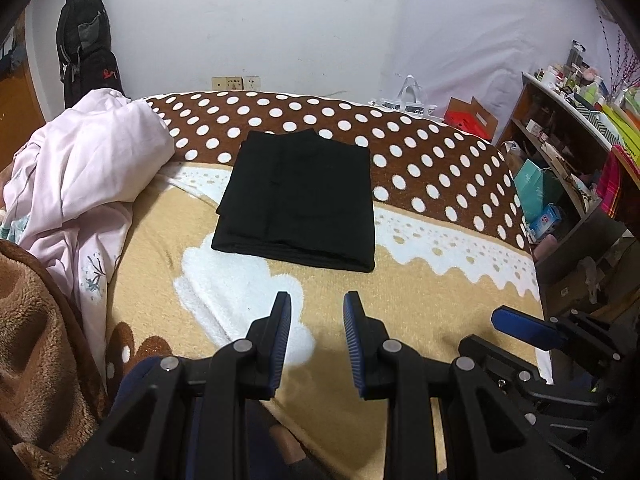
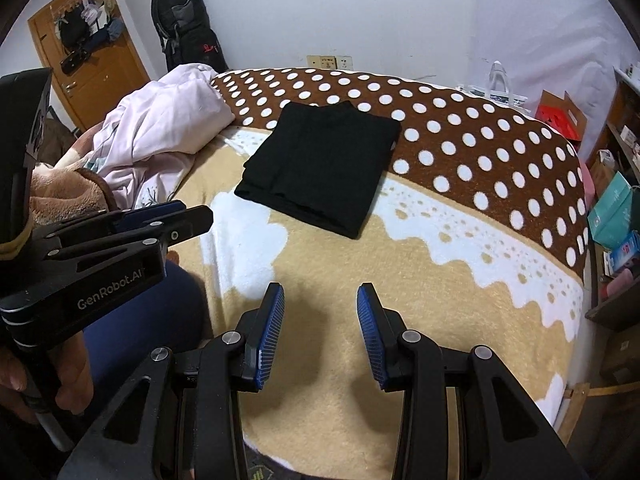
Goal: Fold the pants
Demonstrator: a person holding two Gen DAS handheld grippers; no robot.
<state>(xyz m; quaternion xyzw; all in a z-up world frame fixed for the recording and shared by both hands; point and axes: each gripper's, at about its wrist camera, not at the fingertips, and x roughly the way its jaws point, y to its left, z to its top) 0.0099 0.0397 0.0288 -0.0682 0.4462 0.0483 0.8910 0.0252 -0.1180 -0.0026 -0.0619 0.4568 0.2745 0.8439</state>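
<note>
pants (image 1: 296, 200) lay folded into a compact black rectangle on the blanket (image 1: 420, 300), straddling the seam where the brown polka-dot band met the tan and white part. edges looked mostly squared; one layer stuck out a little along the left side. judged the fold done or nearly so.

left gripper (image 1: 317, 322) hung above the tan blanket, well short of the pants, jaws parted, nothing between them. right gripper (image 2: 321, 312) the same: jaws apart, empty, pointed down at bare blanket near the bed's front edge. neither touched the cloth.

risks, as judged: a careless reach back in could snag the top layer and drag the stack open, since the fabric looked thin and slack. the blanket was plush and soft, so pressing near the pile could tilt it or let the loose left layer slide further. the pink quilt (image 1: 88, 168) was heaped just left of the pants; if it slumped it could lap onto them.

containers: a red cardboard box (image 1: 470, 118) stood open past the far edge of the bed, contents not visible. a clear bag with white handles (image 1: 408, 98) sat beside it, contents unclear. a teal paper bag (image 1: 534, 190) stood by the shelf unit (image 1: 560, 148), whose shelves and top were crowded with small boxes and bottles, too small to tell apart. a black backpack (image 1: 82, 44) stood against the wall, closed.
</note>
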